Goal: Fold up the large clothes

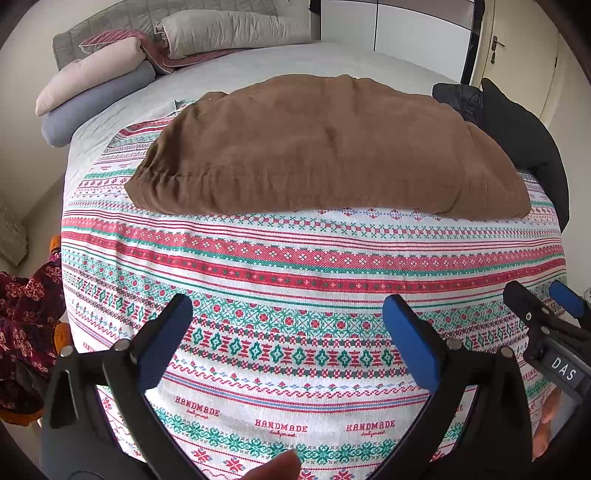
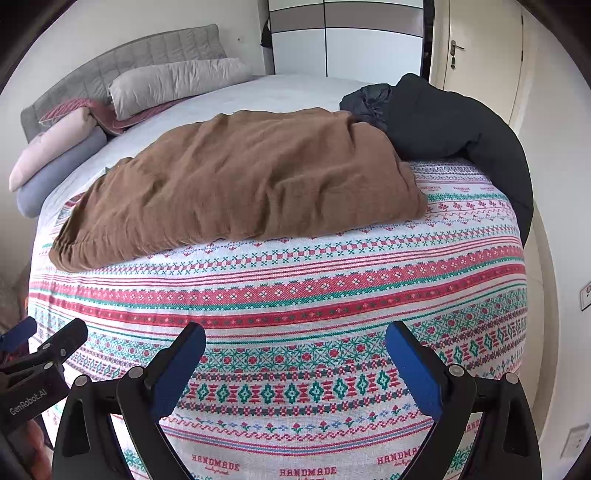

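Observation:
A large brown garment (image 1: 325, 151) lies folded flat across the patterned bedspread (image 1: 295, 266), in the middle of the bed; it also shows in the right wrist view (image 2: 243, 181). My left gripper (image 1: 288, 332) is open and empty, hovering above the bedspread (image 2: 295, 295) well short of the garment's near edge. My right gripper (image 2: 295, 363) is open and empty too, beside the left one, also short of the garment. The right gripper shows at the right edge of the left wrist view (image 1: 546, 302). The left gripper shows at the left edge of the right wrist view (image 2: 40, 339).
A black jacket (image 2: 450, 122) lies at the bed's right edge, touching the brown garment. Pillows (image 1: 92, 85) and a rolled quilt (image 1: 236, 29) are stacked at the headboard. Dark red patterned clothes (image 1: 26, 325) hang off the left side. A wardrobe (image 2: 347, 44) and a door (image 2: 476, 55) stand beyond.

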A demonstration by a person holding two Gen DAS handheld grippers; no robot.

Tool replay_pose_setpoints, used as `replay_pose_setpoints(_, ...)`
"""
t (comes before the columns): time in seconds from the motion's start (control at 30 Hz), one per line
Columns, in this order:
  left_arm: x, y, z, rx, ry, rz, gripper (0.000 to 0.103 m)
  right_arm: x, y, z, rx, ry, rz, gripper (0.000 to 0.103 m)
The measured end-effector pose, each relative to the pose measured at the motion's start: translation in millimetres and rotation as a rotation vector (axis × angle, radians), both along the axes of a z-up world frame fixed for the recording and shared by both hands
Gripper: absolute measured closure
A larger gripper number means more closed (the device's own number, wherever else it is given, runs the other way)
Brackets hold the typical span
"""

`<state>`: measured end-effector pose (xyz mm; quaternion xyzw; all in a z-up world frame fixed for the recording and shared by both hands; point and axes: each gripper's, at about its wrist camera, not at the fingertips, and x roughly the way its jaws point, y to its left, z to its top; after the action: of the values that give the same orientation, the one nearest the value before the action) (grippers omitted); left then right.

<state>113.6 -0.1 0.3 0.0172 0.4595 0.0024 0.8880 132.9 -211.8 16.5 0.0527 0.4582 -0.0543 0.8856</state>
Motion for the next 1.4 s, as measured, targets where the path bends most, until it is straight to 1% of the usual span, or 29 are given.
replay_pose_setpoints(0.33, -0.8, -0.5, -1.0, 0.006, 0.004, -0.005, 0.001, -0.7, -3.3, 0.1, 0.018, 0.003, -0.015, 0.004)
replay_pose_setpoints(1.4, -0.9, 1.8, -1.7, 0.015, 0.008, -0.014, 0.001, -0.9, -2.7, -3.9, 0.028, 0.016, -0.022, 0.004)
